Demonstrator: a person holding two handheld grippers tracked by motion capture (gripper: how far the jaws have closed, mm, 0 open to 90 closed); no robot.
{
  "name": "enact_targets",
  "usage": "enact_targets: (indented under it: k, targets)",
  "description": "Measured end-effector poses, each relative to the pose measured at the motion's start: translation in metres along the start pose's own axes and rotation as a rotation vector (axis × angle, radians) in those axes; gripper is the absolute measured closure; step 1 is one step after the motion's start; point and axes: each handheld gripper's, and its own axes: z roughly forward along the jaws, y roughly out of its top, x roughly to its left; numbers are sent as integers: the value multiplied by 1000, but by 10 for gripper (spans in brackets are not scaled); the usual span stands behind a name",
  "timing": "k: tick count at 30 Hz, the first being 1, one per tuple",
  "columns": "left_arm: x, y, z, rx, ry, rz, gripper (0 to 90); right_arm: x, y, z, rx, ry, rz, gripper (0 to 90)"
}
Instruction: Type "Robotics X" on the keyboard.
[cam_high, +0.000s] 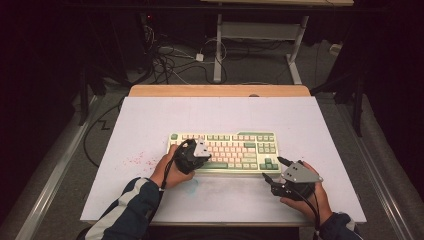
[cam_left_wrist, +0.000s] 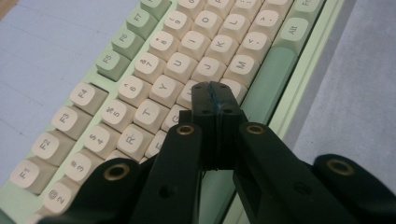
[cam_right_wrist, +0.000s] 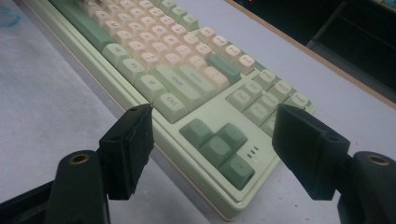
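Note:
A pale green keyboard (cam_high: 225, 149) with cream and green keys lies across the middle of the white table top. My left gripper (cam_high: 200, 151) hovers over its left half. In the left gripper view the two black jaws are pressed together with nothing between them, and the left gripper (cam_left_wrist: 215, 91) has its tip just above the cream letter keys of the keyboard (cam_left_wrist: 163, 88) near the green space bar. My right gripper (cam_high: 272, 169) stands open at the keyboard's front right corner. In the right gripper view the right gripper (cam_right_wrist: 212, 119) frames the arrow keys of the keyboard (cam_right_wrist: 187, 84) without touching it.
The white table top (cam_high: 150, 120) has a wooden strip (cam_high: 220, 90) along its far edge. Pink specks (cam_high: 137, 160) and a faint blue smear (cam_high: 192, 186) mark the surface near the left hand. Cables (cam_high: 170, 60) and another table's legs (cam_high: 218, 50) are on the floor beyond.

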Motion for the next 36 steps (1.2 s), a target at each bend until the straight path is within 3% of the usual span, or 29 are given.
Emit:
enact_targets:
  k: [14, 26, 31, 36]
  targets:
    - [-1, -3, 9, 31, 10, 14, 875, 1, -1, 3, 17, 17, -8, 309]
    - [-2, 1, 4, -2, 9, 25, 871, 1, -1, 2, 16, 14, -10, 308]
    - [-1, 4, -2, -31, 15, 20, 810, 0, -1, 2, 15, 11, -8, 308]
    - [2, 7, -7, -66, 40, 18, 683, 0, -1, 1, 15, 8, -8, 309]
